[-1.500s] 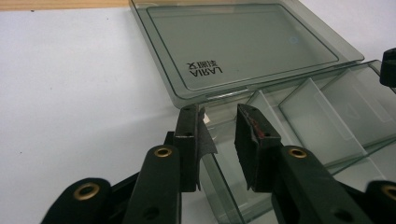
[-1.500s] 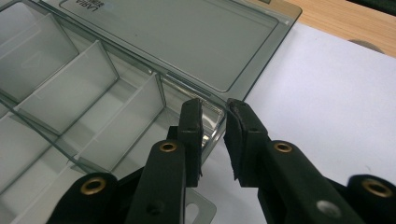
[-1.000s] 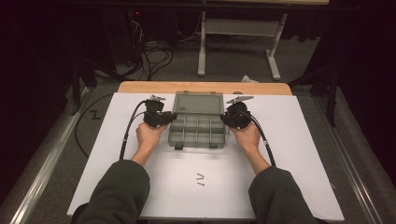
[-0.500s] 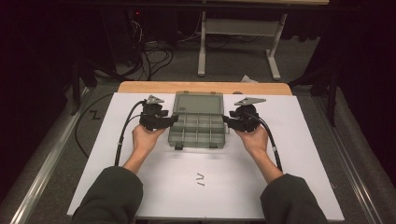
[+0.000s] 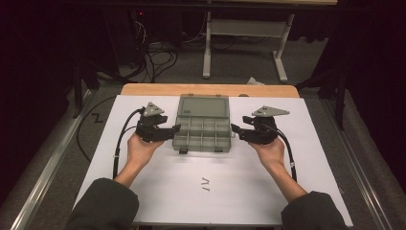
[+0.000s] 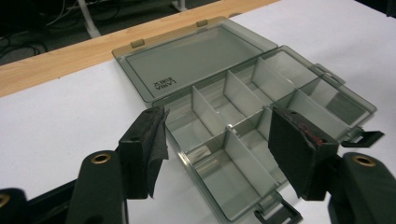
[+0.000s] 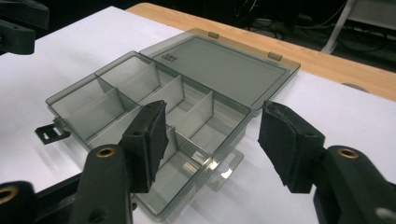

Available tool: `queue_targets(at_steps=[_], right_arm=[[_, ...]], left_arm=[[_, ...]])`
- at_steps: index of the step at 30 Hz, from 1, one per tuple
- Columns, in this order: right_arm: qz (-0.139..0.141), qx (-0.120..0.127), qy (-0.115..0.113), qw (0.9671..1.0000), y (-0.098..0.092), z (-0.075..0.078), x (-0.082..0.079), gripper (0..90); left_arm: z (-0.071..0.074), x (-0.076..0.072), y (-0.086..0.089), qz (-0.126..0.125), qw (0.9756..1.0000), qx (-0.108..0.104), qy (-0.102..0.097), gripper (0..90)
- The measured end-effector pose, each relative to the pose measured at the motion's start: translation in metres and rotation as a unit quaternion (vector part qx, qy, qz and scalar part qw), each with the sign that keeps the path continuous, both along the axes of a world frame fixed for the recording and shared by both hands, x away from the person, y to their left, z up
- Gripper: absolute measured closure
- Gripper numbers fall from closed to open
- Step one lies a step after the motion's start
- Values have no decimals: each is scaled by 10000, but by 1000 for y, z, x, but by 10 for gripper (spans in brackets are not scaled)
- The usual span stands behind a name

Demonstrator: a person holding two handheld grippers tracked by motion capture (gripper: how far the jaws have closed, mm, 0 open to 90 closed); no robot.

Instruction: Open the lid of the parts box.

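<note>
My left gripper (image 5: 173, 131) has come away from the left side of the compartment box (image 5: 203, 130). A second ago it sat against that edge; now it hangs just beside it, not touching. Its jaws have just been opening and stand spread, with nothing pinched; in the left gripper view the box's near compartments show through the gap between my pads (image 6: 152, 140).

The box has stayed where it was, at the middle of the white sheet (image 5: 158, 187) on the table (image 5: 143, 89), its lid (image 5: 203, 105) laid flat open toward the far edge and its compartments bare.

My right gripper (image 5: 234, 131) has likewise pulled off the box's right side and now sits near it, apart. Its jaws have just been opening too and are spread on nothing. Both my hands have drifted outward from the box.
</note>
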State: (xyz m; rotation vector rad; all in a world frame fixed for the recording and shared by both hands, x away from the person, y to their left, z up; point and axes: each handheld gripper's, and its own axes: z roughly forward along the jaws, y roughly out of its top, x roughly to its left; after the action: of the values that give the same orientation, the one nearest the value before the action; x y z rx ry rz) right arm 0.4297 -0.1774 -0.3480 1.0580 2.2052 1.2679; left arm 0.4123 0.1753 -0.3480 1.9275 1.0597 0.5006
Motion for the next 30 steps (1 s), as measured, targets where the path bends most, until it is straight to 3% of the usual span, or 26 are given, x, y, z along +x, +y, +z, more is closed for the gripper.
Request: queue_targets(at_steps=[7, 9, 12, 16, 20, 22, 30], right_arm=[[119, 206, -118, 9996, -12, 5, -19, 442], [149, 235, -219, 9994, -14, 6, -25, 440], [231, 98, -369, 9990, -17, 8, -34, 434], [292, 151, -437, 9985, -21, 8, -46, 428], [331, 213, -553, 9977, -27, 11, -59, 426], [344, 312, -589, 9972, -31, 13, -64, 428], [354, 504, -626, 9961, -44, 9, -77, 406]], left_arm=[[3, -20, 6, 55, 9998, -94, -183, 376], [5, -29, 6, -12, 9993, -124, -361, 375], [8, -43, 7, -116, 9984, -34, -559, 376], [9, -57, 10, -162, 9976, -69, -676, 376], [7, -66, 15, -197, 9976, -205, -639, 375], [5, -71, 19, -232, 9974, -386, -564, 375], [1, -82, 28, -196, 9967, -576, -538, 375]])
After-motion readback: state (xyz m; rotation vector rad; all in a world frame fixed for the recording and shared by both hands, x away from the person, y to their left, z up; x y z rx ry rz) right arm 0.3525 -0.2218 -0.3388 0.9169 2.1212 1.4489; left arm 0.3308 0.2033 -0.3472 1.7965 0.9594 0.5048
